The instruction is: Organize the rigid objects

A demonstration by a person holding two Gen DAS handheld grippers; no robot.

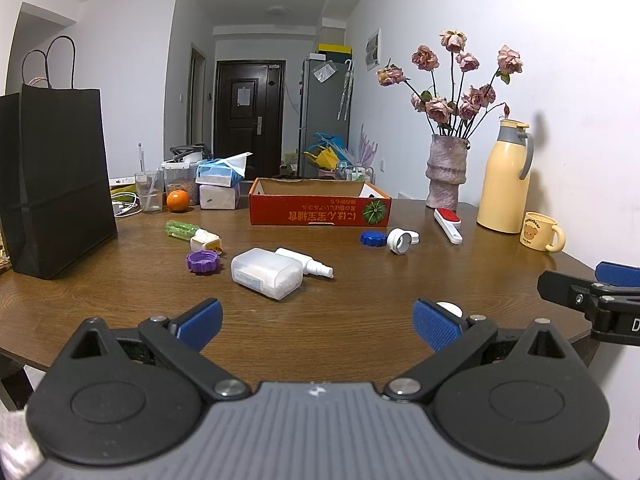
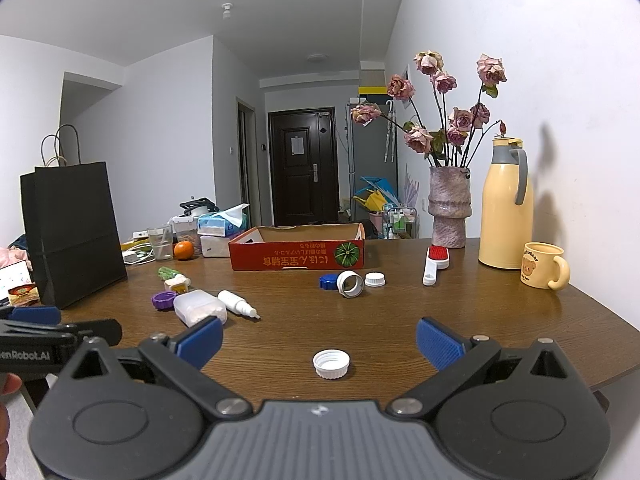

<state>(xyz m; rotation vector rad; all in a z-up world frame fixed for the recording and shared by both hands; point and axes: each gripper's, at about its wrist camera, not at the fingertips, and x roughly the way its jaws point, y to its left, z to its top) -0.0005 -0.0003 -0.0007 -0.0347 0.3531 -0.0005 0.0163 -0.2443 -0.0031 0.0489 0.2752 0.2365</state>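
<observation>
The table [image 2: 400, 320] is dark brown with a wood grain. At mid-frame sits a red box [image 2: 296, 258] with white lettering and a green striped pumpkin picture. Before it lie a blue cap [image 2: 329, 281], a white and grey ring [image 2: 350, 284] and a white cap [image 2: 331, 364]; toward the left, a purple cap [image 2: 163, 300], a white case [image 2: 200, 306] and a white spray bottle [image 2: 237, 303]. A black bag [image 2: 74, 232] stands at left, an orange fruit [image 2: 183, 250] beside it. At right: faded pink roses [image 2: 444, 104] in a mottled pinkish vase [image 2: 449, 210], a pale yellow flask [image 2: 506, 208] with grey handle, a yellow cup [image 2: 541, 265] with a bear print, a red and white brush [image 2: 434, 266]. Both grippers' pads [image 2: 200, 340] are blue and ribbed.
</observation>
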